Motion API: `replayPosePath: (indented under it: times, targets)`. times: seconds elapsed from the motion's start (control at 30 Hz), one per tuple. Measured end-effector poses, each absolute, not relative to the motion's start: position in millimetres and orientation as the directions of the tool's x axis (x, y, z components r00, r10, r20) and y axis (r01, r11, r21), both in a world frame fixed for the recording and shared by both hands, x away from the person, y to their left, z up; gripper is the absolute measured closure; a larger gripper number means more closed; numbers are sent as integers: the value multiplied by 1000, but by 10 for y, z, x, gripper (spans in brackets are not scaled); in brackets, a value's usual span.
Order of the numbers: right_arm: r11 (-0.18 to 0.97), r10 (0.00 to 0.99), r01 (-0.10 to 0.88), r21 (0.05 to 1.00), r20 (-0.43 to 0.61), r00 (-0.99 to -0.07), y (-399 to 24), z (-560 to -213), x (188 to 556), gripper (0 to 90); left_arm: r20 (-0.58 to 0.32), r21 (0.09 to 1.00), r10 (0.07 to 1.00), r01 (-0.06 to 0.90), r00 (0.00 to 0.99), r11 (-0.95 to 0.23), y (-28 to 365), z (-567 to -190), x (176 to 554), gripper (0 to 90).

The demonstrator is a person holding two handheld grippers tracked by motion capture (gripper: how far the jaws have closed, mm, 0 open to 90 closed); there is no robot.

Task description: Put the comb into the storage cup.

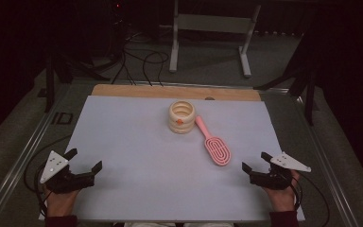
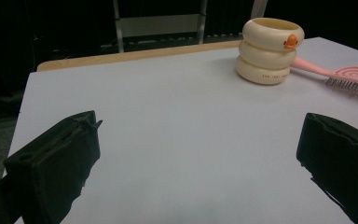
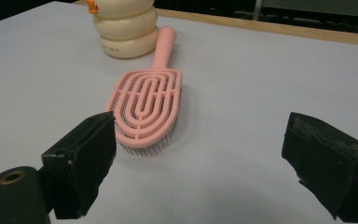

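Observation:
A cream ribbed cup [image 1: 181, 117] [image 2: 270, 50] [image 3: 125, 27] with a small orange mark stands upright past the middle of the white sheet. A pink vented hairbrush [image 1: 214, 142] [image 3: 149, 100] [image 2: 344, 78] lies bristles down just right of the cup, its handle end against the cup's base. My left gripper [image 1: 83, 159] [image 2: 198, 163] rests open at the near left, far from both. My right gripper [image 1: 256, 161] [image 3: 198, 158] is open at the near right, a short way in front of the brush head, with nothing between its jaws.
The white sheet [image 1: 137, 156] covers a wooden table [image 1: 123, 91] whose bare far edge shows. A metal rail [image 1: 23, 151] runs along the left side. Beyond the table are a white stand [image 1: 212, 33] and cables [image 1: 142, 61] on the floor.

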State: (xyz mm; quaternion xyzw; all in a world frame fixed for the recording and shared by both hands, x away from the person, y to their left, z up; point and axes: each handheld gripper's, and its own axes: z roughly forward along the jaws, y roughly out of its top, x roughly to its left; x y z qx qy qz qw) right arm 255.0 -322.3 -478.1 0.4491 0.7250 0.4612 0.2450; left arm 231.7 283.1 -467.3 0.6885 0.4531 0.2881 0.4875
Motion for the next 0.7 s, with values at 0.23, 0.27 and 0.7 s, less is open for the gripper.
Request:
replayPosePath:
  times: [0.23,0.27,0.7]
  targets:
    - [160,882,428,890,65,-466,-3234,-4716,2587,101,-35,929,904,347,425,-127,2809,-4672,2337,0]
    - [165,882,425,890,60,-467,-3237,-4705,2598,101,-36,929,905,348,424,-127,2810,-4672,2337,0]
    - [206,877,448,870,39,-479,-3138,-4645,2823,99,-49,930,904,350,425,-114,2820,-4693,2342,0]
